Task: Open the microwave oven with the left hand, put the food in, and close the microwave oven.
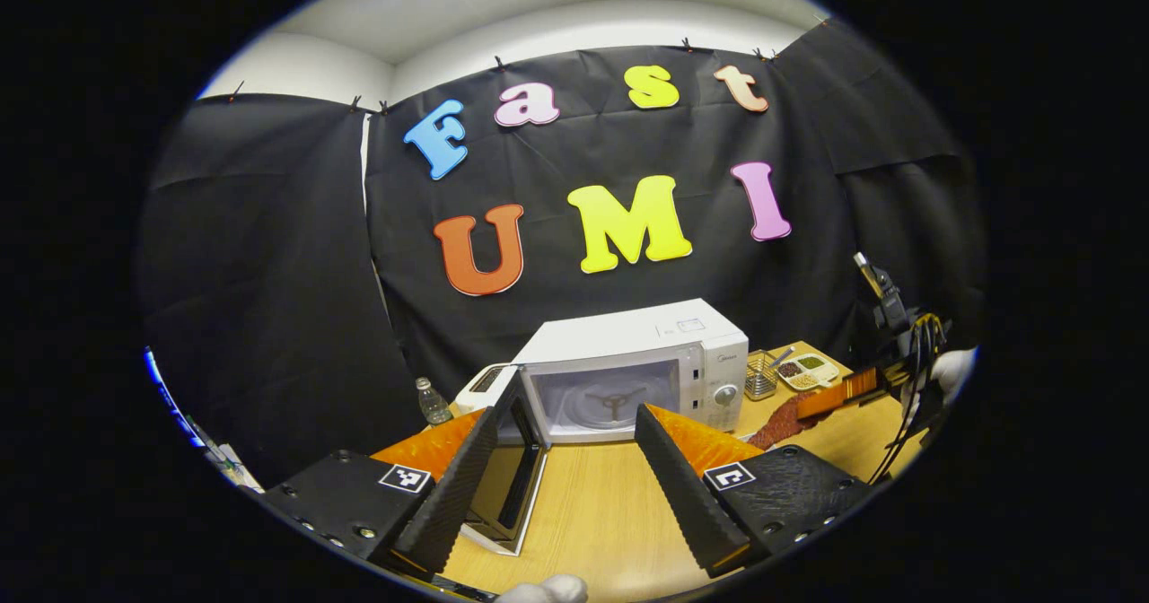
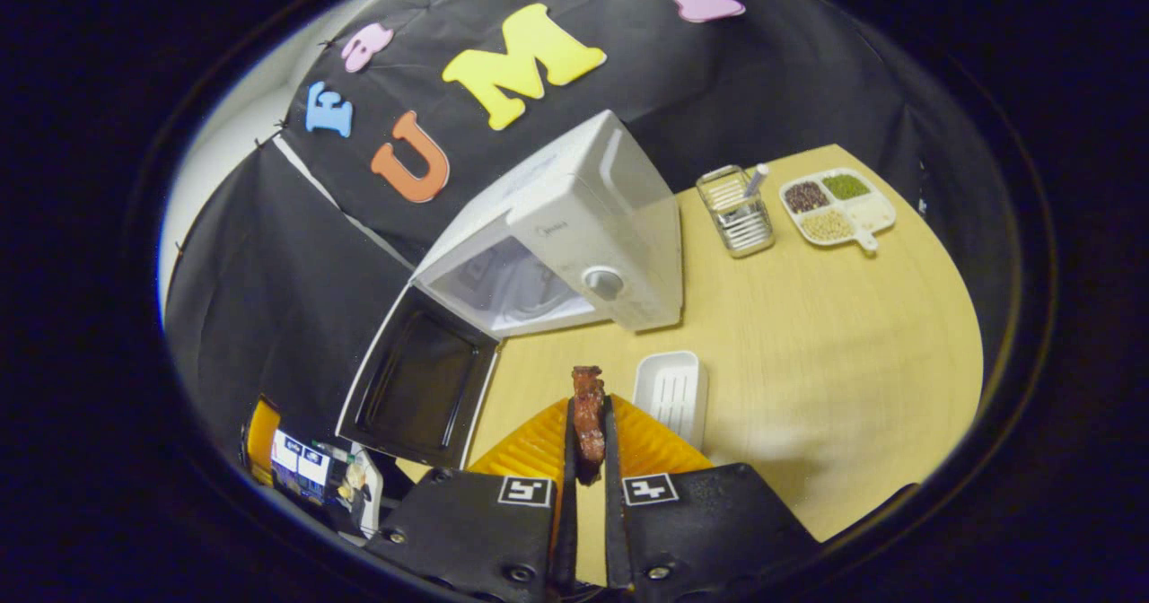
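Left gripper (image 1: pixel 565 459) spread wide, microwave (image 1: pixel 628 370) straight ahead, door (image 1: pixel 516 459) swung open by its left finger. Right gripper (image 2: pixel 588 423) pinching food (image 2: pixel 589 419), probably meat, oven beyond its tips.

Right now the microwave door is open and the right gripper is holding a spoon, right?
Not quite. The microwave door is open, but the right gripper holds a piece of meat, not a spoon. The right gripper view shows it pinched between both fingers.
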`<state>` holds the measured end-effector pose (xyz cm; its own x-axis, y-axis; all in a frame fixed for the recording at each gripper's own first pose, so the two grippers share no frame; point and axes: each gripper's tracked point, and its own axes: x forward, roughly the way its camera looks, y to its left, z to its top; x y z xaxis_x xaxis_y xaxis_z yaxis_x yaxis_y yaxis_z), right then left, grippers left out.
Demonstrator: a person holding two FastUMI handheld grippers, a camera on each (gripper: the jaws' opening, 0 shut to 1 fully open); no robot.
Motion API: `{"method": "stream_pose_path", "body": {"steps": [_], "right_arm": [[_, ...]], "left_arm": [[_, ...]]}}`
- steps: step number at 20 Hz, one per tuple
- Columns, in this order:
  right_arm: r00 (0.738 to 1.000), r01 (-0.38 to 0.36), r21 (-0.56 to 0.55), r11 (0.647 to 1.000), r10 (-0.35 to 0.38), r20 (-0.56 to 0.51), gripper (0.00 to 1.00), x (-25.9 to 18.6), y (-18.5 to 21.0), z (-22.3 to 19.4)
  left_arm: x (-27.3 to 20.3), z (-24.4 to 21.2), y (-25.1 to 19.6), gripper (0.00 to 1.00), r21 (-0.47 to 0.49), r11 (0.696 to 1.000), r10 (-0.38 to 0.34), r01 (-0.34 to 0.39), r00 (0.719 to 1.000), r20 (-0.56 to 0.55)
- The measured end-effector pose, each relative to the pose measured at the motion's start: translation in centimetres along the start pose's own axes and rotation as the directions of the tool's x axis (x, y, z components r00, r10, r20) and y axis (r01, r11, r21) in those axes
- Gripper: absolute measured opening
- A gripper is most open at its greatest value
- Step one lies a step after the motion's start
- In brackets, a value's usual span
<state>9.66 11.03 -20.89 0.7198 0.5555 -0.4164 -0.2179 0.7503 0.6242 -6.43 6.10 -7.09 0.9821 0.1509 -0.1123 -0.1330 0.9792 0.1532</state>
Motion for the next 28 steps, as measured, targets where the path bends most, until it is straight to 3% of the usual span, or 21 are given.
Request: {"method": "stream_pose_path", "body": {"steps": [6,14,20,23,28], "right_arm": [[0.982,-0.059,0.127,0.99,0.034,0.187,0.15,4.6,7.6,1.5],[0.916,-0.126,0.313,0.941,-0.011,0.402,0.16,18.0,13.5,1.4],[0.875,-0.118,0.398,0.91,-0.094,0.474,0.16,27.4,14.0,1.6],[0.848,-0.086,0.427,0.9,-0.158,0.506,0.16,30.6,12.5,2.7],[0.818,0.011,0.386,0.922,-0.23,0.527,0.16,34.3,10.7,3.3]], "left_arm": [[-0.9,-2.8,3.6,0.94,-0.008,0.998,-0.054,0.054,0.998,-0.03],[-0.7,-5.8,9.6,0.94,0.0,0.999,-0.034,0.034,0.998,-0.055],[-0.1,-8.2,13.9,0.95,-0.03,0.999,0.016,-0.019,0.995,-0.094],[0.3,-9.1,15.4,0.95,-0.031,0.999,0.033,-0.037,0.993,-0.11],[0.5,-10.3,16.6,0.95,-0.033,0.998,0.044,-0.048,0.992,-0.118]]}}
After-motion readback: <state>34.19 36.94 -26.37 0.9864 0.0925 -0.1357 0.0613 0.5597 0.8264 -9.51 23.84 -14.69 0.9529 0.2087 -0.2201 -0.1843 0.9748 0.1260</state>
